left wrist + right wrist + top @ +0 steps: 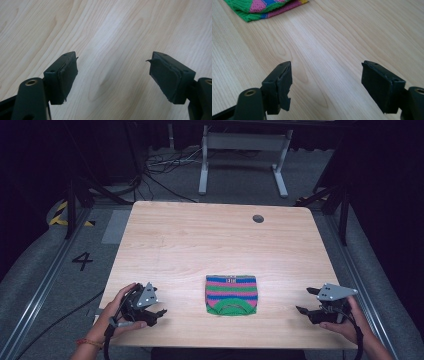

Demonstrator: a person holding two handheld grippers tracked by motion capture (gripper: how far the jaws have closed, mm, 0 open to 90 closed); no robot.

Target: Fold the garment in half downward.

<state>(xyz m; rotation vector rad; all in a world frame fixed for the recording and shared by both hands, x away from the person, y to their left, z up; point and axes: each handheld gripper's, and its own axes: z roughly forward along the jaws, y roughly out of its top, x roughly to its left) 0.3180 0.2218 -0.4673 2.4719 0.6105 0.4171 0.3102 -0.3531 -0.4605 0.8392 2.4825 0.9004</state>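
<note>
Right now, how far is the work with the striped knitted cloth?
The striped knitted cloth already lies folded into a neat square near the table's front edge. Nothing is in hand: the left tongs and right tongs stand open and apart from it, one at each side. Little seems left, perhaps only drawing the hands away.

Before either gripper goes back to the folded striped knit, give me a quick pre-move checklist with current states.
1. Left gripper empty, jaws apart: ok.
2. Right gripper empty, jaws apart: ok.
3. Striped knit lies folded flat between the two grippers, touched by neither: ok.
4. Knit fully on the table, away from the edges: ok.
5. Path from each gripper to the knit free of other things: ok.
6. Fold layers even underneath: cannot tell.
</note>
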